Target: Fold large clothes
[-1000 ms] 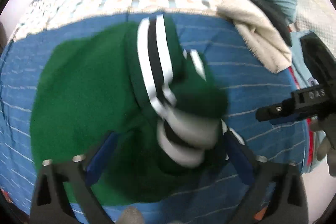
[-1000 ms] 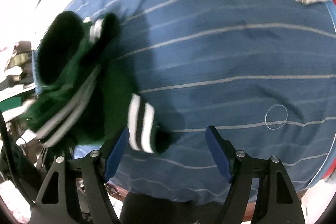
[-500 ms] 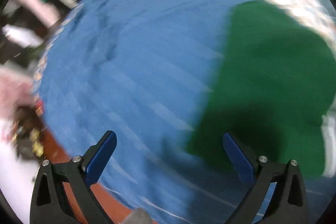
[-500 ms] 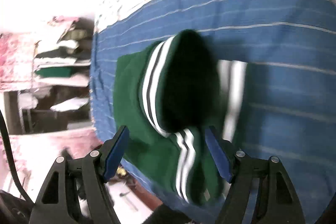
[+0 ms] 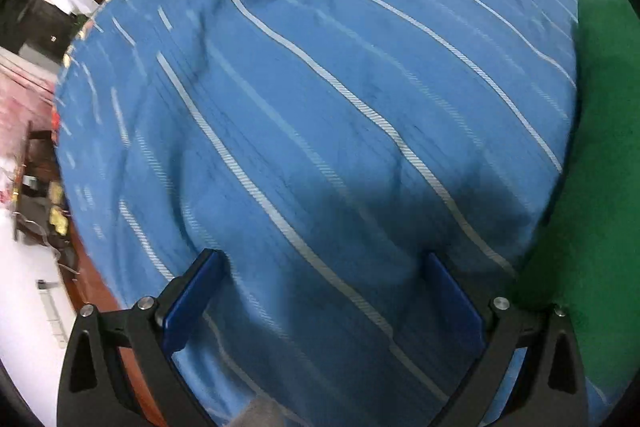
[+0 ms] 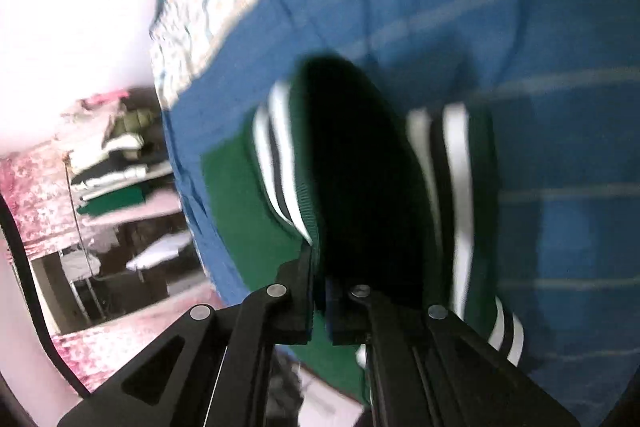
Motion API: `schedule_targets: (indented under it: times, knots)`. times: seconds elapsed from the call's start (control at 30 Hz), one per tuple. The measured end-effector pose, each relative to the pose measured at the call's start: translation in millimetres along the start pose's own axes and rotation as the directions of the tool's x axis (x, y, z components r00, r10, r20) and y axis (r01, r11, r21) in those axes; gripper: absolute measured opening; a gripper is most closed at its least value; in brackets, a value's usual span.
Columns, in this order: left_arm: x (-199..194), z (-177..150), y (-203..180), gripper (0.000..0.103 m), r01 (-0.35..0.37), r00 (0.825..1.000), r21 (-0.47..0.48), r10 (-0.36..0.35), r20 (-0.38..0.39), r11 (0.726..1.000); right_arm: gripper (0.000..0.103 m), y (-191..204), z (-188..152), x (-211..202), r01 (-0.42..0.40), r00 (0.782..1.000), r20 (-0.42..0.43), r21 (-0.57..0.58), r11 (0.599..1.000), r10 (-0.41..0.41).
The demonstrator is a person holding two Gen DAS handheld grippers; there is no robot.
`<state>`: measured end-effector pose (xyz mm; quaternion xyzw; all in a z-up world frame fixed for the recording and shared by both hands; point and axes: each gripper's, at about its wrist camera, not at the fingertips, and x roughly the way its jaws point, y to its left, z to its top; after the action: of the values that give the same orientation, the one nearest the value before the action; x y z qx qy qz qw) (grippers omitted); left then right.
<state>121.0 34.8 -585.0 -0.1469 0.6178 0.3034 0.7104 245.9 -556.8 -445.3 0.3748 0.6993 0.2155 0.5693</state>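
Closing on the sweater's striped hem, right gripper starts a fold; left gripper gapes empty over the sheet, needing a second hold

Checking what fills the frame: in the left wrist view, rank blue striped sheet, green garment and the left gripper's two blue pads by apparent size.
1. Blue striped sheet.
2. Green garment, cut by the frame edge.
3. Blue pads, alike.

Bright daylight, motion blur, fisheye-warped dark edges
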Motion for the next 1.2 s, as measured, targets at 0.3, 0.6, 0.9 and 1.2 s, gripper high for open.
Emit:
schedule_targets:
  times: [0.3, 0.6, 0.9, 1.2]
  knots:
    - [-0.2, -3.4, 3.4, 0.103, 0.021, 0.998, 0.017, -0.022, 0.058, 1.000, 0.040, -38.8, -37.5, 30.0, -0.046, 0.990, -0.128, 0.044, 0.998, 0.052]
    - [-92.3, 31.5, -3.7, 0.103, -0.007, 0.992, 0.026, 0.004, 0.123, 1.000, 0.002, -24.8, -68.7, -14.5, 0.212, 0.971, 0.086, 0.118, 0.970, -0.223]
    - [-134.8, 93.3, -90.6, 0.103, -0.025, 0.969, 0.164, -0.017, 0.248, 0.986, 0.067, 34.3, -34.5, -11.9, 0.242, 0.966, 0.109, -0.071, 0.968, -0.234]
    - [-119.1, 125.2, -171.3, 0.103, 0.009, 0.975, 0.269, -0.068, 0.210, 0.963, 0.067, 28.3, 74.2, 26.6, 0.149, 0.978, 0.169, -0.137, 0.979, -0.125]
